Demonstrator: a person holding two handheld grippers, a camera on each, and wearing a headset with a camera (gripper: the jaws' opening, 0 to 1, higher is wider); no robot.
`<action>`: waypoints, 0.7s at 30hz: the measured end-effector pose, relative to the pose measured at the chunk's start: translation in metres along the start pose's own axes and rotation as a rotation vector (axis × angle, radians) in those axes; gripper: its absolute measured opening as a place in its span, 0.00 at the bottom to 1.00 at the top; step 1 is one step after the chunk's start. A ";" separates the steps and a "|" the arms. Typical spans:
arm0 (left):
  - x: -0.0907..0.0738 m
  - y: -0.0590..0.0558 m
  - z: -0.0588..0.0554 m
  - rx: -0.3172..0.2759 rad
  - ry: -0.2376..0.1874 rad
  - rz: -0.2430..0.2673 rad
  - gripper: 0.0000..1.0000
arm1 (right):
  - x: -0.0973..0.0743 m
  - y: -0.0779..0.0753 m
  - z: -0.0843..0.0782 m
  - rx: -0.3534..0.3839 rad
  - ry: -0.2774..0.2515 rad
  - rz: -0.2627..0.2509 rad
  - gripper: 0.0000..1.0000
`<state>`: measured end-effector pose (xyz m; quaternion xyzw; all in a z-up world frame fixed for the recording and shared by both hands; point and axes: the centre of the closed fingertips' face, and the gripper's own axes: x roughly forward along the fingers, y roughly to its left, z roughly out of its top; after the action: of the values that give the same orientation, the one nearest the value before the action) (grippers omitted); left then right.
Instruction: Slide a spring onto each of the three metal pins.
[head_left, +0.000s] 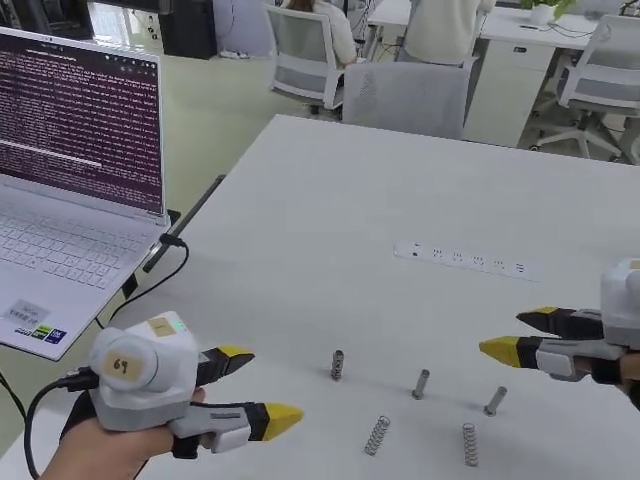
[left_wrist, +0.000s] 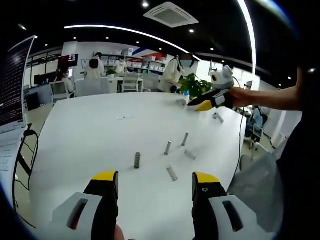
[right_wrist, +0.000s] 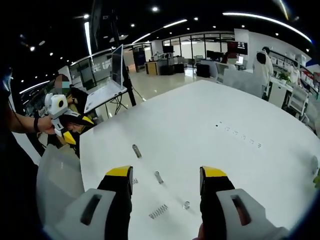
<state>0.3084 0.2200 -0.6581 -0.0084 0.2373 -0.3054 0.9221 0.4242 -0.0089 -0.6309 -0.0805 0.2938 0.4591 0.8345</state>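
Observation:
Three short metal pins stand on the white table (head_left: 330, 220). The left pin (head_left: 337, 365) (left_wrist: 137, 160) (right_wrist: 136, 150) has a spring coiled round it. The middle pin (head_left: 421, 383) (left_wrist: 168, 147) (right_wrist: 158, 177) and the right pin (head_left: 495, 401) (left_wrist: 185, 139) (right_wrist: 186, 204) are bare. One loose spring (head_left: 377, 435) (left_wrist: 172, 173) and a second loose spring (head_left: 469, 444) (left_wrist: 190, 155) (right_wrist: 158, 211) lie flat in front of them. My left gripper (head_left: 258, 387) (left_wrist: 155, 182) (right_wrist: 75, 130) hovers open to the left of the pins. To their right my right gripper (head_left: 518, 332) (right_wrist: 167, 175) (left_wrist: 205, 104) is open too, holding nothing.
An open laptop (head_left: 70, 190) sits at the table's left edge with a black cable (head_left: 160, 260) plugged in. A white power strip (head_left: 465, 260) is set flat in the tabletop behind the pins. Office chairs (head_left: 400, 95) and seated people are beyond the far edge.

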 end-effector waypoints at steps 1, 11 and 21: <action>0.000 0.000 0.000 -0.001 -0.001 0.000 0.55 | -0.002 0.001 -0.001 0.008 -0.004 0.001 0.53; -0.001 0.000 0.000 -0.001 0.003 0.000 0.55 | -0.020 0.010 -0.020 0.057 -0.031 -0.020 0.56; 0.000 0.001 -0.001 -0.004 0.004 0.001 0.55 | -0.040 0.020 -0.053 0.127 -0.031 -0.046 0.63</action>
<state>0.3085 0.2206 -0.6590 -0.0097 0.2400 -0.3047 0.9217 0.3695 -0.0474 -0.6484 -0.0271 0.3073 0.4212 0.8529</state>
